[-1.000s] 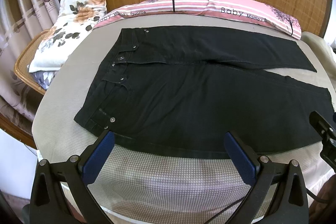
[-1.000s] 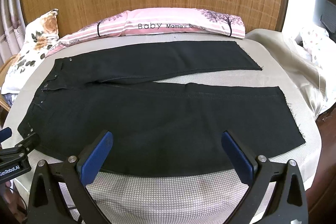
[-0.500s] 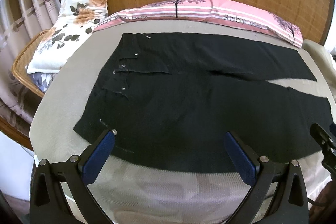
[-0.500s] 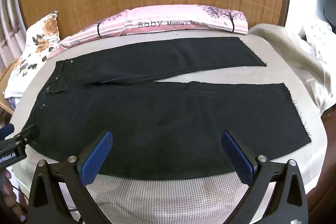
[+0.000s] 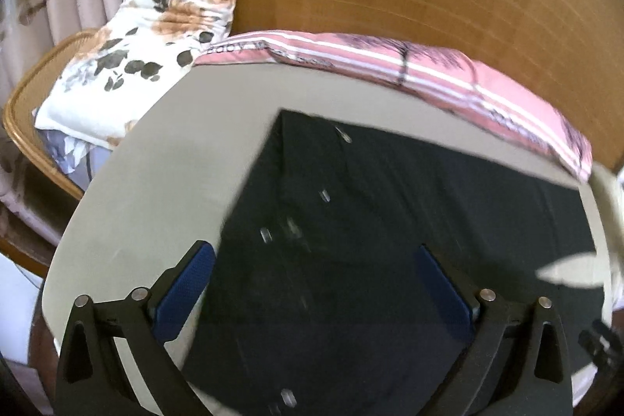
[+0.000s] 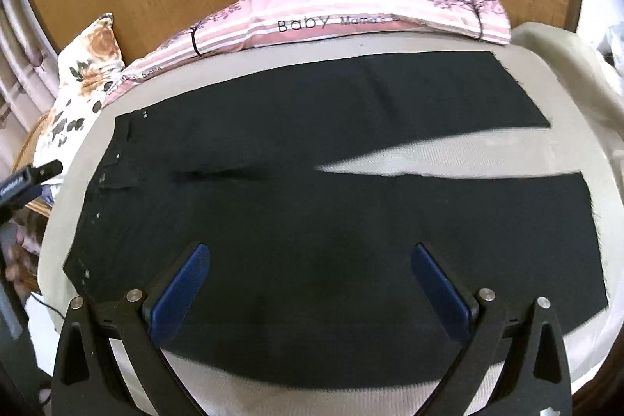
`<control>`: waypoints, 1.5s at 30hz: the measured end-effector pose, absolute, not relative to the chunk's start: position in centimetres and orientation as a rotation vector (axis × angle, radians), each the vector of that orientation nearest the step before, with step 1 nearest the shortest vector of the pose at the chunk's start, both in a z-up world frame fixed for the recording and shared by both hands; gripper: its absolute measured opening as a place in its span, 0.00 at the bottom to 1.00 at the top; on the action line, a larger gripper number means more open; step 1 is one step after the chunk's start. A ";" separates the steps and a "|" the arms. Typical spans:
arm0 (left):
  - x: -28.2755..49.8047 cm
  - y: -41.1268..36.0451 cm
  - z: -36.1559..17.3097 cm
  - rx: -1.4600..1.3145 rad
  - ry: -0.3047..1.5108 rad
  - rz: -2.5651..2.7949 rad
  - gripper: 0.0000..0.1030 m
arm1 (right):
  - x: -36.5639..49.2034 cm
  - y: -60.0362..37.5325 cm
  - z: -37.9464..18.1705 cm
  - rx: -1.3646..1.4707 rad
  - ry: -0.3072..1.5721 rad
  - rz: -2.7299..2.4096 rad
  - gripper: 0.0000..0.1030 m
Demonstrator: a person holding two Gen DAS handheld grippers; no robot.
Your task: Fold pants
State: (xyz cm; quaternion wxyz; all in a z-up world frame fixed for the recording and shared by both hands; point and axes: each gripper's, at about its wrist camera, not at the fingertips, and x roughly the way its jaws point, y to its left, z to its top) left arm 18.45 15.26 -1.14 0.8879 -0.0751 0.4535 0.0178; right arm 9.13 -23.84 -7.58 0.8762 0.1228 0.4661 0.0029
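Nearest the lenses, the left gripper point(image 5: 314, 283) and right gripper point(image 6: 310, 283) both gape wide, empty, now lower over the black pants point(image 6: 312, 221) spread flat on the beige bed point(image 6: 487, 158) than a second ago. Beyond, a pink pillow point(image 6: 351, 14) reads "Baby Mama's".

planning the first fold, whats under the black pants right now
The black pants lie flat on a beige woven bed cover, which shows around them and in the gap between the legs. Whatever lies directly beneath the dark fabric is covered and cannot be seen.
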 end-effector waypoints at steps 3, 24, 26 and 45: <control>22.5 17.6 -1.8 -0.222 0.963 0.007 0.88 | 10.8 -23.8 -7.3 0.337 0.952 0.072 1.00; 37.5 23.8 -11.5 -0.545 1.162 -0.236 0.40 | 20.3 -21.4 -12.3 0.398 1.060 0.096 1.00; 37.9 23.7 -11.8 -0.590 1.183 -0.282 0.27 | 20.9 -20.8 -12.5 0.373 1.068 0.100 1.00; 39.9 23.9 -12.4 -0.637 1.215 -0.375 0.27 | 22.6 -19.7 -13.0 0.344 1.055 0.140 1.00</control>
